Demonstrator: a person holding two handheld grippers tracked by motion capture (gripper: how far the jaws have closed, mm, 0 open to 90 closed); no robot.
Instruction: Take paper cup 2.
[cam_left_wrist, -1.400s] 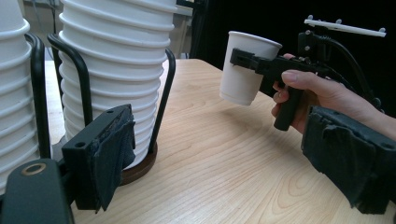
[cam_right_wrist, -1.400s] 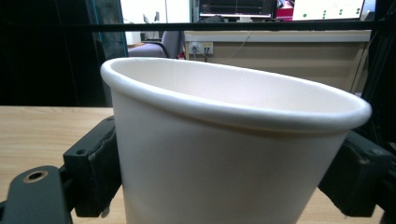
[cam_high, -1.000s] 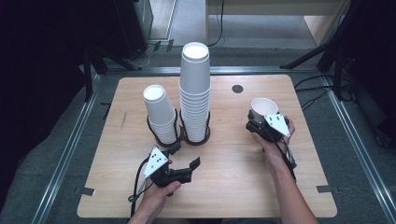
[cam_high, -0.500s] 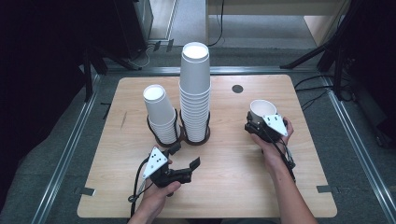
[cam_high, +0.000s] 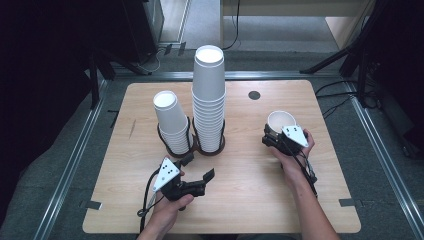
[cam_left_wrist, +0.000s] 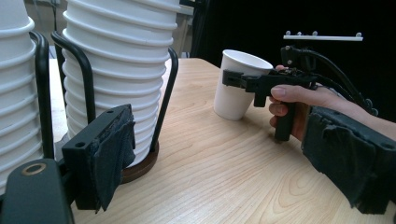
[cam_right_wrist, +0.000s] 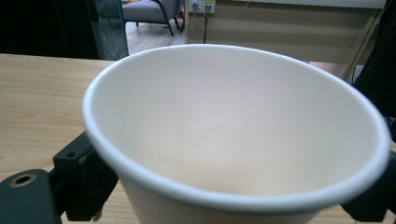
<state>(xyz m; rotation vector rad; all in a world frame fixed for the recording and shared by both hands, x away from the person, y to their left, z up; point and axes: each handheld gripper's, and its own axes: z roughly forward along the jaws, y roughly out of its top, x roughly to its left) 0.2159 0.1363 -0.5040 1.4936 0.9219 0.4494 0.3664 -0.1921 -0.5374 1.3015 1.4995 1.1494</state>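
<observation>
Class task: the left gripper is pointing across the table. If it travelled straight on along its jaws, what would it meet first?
Probably the single paper cup beside the right gripper, standing upright on the table. The wood between looks free. The tall cup stack lies just left of that line; depth makes the margin uncertain.

Matt white paper cup (cam_high: 280, 120) (smooth inside) on a pale, wood-grained table (cam_high: 250, 190).

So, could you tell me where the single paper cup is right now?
In the high view the single paper cup stands upright on the table's right side, between the right gripper's jaws.
</observation>
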